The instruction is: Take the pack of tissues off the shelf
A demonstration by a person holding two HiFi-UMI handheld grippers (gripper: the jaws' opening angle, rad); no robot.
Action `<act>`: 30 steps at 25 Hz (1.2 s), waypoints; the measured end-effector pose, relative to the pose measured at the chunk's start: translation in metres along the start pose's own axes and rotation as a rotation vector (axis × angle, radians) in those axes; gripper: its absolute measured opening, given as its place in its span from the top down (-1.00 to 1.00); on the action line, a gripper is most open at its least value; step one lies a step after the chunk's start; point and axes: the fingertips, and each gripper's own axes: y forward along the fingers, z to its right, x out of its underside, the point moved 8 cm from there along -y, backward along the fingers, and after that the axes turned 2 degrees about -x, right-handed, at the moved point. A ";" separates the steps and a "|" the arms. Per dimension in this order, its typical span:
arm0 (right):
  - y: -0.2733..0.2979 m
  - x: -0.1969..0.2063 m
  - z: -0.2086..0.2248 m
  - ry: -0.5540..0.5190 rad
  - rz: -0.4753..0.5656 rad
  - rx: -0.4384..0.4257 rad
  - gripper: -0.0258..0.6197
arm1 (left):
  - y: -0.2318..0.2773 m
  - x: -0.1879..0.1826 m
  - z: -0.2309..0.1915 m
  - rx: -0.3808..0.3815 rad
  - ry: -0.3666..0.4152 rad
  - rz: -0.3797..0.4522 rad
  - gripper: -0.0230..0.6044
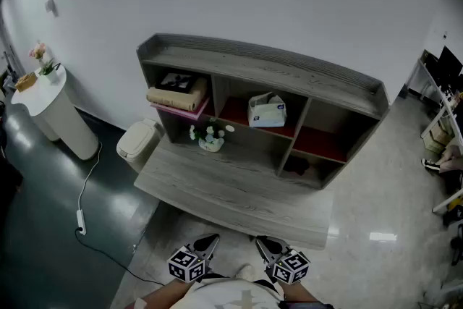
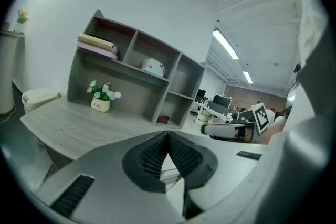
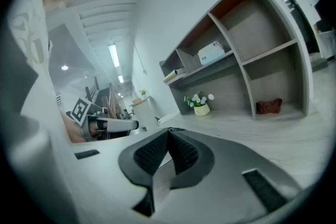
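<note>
Head view looks down on a grey wooden shelf unit (image 1: 268,69) set against the white wall, with its desk top (image 1: 231,188) jutting toward the person. A white bin (image 1: 137,142) stands on the floor just beside the desk's left end. Low at the near edge, well apart from the shelf, the left gripper (image 1: 208,242) and right gripper (image 1: 265,245) each have jaws pressed together with nothing between them. The pack of tissues (image 1: 267,111) sits in the middle upper compartment. A small flower pot (image 1: 210,139) stands on the desk top below and to its left

Left gripper (image 1: 210,240) and right gripper (image 1: 264,242) side by side, both closed, empty.
</note>
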 end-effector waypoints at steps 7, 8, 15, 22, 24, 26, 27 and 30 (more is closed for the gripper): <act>0.011 0.008 -0.028 0.004 0.022 0.020 0.91 | -0.018 -0.001 -0.016 0.008 0.009 -0.007 0.88; 0.011 0.009 -0.031 0.005 0.024 0.023 0.91 | -0.020 -0.001 -0.016 0.015 0.009 -0.007 0.88; 0.011 0.017 -0.048 0.019 0.039 0.064 0.91 | -0.034 0.007 -0.025 0.030 -0.008 -0.010 0.88; 0.019 0.024 -0.065 0.024 0.029 0.094 0.91 | -0.051 0.009 -0.037 0.044 -0.014 -0.005 0.88; 0.025 0.026 -0.073 0.022 0.028 0.096 0.91 | -0.058 0.011 -0.043 0.044 -0.016 -0.005 0.88; 0.030 0.027 -0.080 0.021 0.027 0.101 0.91 | -0.065 0.014 -0.048 0.044 -0.021 -0.005 0.88; 0.032 0.028 -0.083 0.021 0.026 0.104 0.91 | -0.068 0.015 -0.051 0.045 -0.023 -0.004 0.88; 0.037 0.033 -0.091 0.018 0.020 0.113 0.91 | -0.077 0.021 -0.060 0.046 -0.032 -0.008 0.88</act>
